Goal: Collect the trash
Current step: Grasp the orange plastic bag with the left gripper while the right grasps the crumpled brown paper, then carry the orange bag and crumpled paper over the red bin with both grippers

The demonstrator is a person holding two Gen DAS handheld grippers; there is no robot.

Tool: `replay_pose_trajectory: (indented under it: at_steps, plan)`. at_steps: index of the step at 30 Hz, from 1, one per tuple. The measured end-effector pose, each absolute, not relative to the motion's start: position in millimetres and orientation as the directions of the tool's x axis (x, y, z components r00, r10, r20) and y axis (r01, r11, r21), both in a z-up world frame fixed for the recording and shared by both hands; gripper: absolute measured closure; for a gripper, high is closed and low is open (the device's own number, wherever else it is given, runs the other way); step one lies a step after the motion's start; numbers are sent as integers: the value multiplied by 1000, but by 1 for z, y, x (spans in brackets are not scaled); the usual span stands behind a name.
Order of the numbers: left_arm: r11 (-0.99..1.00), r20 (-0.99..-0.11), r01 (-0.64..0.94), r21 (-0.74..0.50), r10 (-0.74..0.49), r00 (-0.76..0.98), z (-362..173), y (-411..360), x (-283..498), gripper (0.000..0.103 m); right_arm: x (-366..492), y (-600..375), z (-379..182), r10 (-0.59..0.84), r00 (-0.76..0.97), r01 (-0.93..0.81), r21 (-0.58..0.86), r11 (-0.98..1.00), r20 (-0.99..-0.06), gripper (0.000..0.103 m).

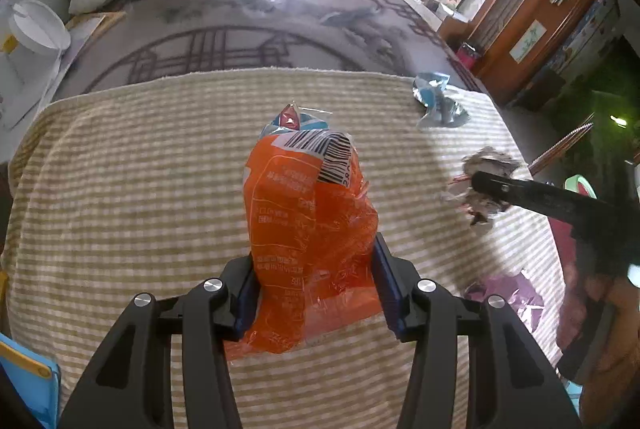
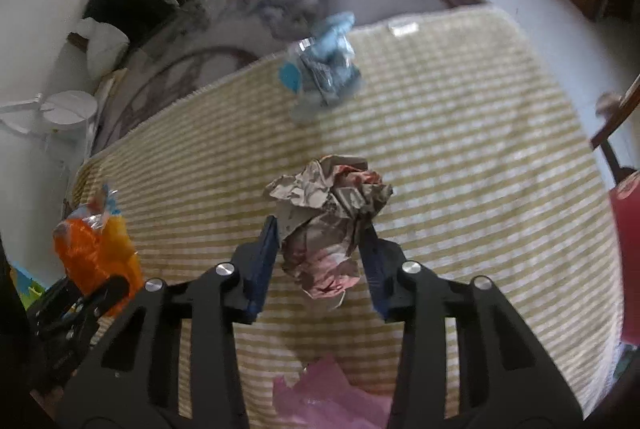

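On the left, our left gripper has its jaws squeezed on an orange plastic bag, above the striped cloth on the table. The bag has a black barcode and small white writing we cannot read. Further right, our right gripper has its jaws tight on a crumpled paper ball. A blue wrapper lies at the far edge of the cloth. A pink bag lies near us.

Orange wrapper, crumpled paper ball, blue wrapper over striped cloth.
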State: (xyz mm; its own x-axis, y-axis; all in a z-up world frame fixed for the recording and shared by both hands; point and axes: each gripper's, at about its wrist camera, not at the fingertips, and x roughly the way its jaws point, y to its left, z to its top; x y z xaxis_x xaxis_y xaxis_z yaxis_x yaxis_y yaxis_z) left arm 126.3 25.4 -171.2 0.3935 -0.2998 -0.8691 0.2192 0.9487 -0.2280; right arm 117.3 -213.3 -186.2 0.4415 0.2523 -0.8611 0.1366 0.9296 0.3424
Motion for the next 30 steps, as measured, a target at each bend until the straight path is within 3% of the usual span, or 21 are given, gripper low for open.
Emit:
replay_pose_trajectory:
  at_steps: [10, 30]
  plan:
    - [944, -845, 246, -220, -310, 436, -152, 11, 120, 55, 56, -219, -119, 267, 594, 104, 401, 910, -759, 65]
    - [904, -805, 361, -229, -384, 453, -120, -40, 94, 54, -12, -233, -79, 142, 649, 100, 268, 958, -747, 65]
